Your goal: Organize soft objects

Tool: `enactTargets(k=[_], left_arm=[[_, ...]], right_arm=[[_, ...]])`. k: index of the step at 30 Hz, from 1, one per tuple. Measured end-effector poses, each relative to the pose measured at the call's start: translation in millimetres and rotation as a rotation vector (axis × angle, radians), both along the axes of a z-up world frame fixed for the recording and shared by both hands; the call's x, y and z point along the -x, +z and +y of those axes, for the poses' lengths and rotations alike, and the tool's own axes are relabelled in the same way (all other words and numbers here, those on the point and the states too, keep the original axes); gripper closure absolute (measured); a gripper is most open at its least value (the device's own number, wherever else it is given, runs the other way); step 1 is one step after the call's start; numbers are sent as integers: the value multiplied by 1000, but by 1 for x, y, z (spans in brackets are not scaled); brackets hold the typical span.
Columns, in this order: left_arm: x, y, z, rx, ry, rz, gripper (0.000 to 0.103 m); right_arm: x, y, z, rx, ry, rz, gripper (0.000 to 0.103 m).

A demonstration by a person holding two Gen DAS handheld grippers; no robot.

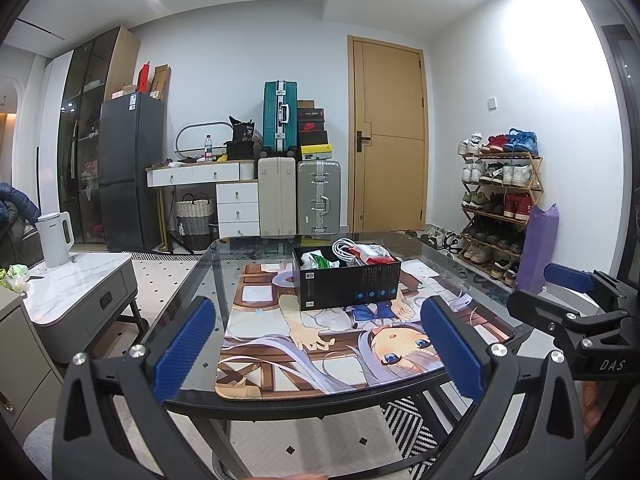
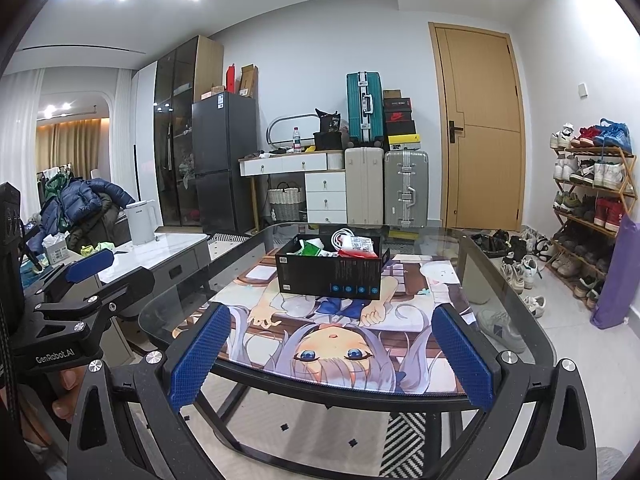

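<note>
Nearest: left claw (image 1: pixel 318 354), blue ribbed pads spread wide, gripping nothing, hanging just off the near rim of the glass-topped black-framed bench (image 1: pixel 224 276). Right claw (image 2: pixel 330 354) likewise spread and unloaded at that same rim, beside the left one. Between both and the task's things, bare printed anime desk mat (image 1: pixel 320 344). Further back on the mat, an open black cardboard box (image 1: pixel 347 280) holding a white cable coil (image 1: pixel 345 249), green packet (image 1: pixel 316 261), and red-and-white pouch (image 1: pixel 374 254). Room around the box on all sides.
</note>
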State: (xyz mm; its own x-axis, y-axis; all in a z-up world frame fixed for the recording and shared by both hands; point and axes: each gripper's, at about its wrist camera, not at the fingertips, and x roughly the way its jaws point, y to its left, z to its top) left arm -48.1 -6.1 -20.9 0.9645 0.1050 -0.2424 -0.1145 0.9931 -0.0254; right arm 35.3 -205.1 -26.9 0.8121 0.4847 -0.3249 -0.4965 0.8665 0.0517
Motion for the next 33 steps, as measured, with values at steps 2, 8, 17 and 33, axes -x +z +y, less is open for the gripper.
enactTargets(k=[2,8,17,33], left_arm=[[0,0,1,2,-2,2,0],[0,0,2,1,-2,2,0],[-1,0,2,0,-12,7,0],[1,1,4,-4,-15,0,0]], right_arm=[[0,0,0,0,0,0,1],[0,1,0,1,0,-1,1],[0,1,0,1,0,-1,1],[0,0,0,0,-1,2,1]])
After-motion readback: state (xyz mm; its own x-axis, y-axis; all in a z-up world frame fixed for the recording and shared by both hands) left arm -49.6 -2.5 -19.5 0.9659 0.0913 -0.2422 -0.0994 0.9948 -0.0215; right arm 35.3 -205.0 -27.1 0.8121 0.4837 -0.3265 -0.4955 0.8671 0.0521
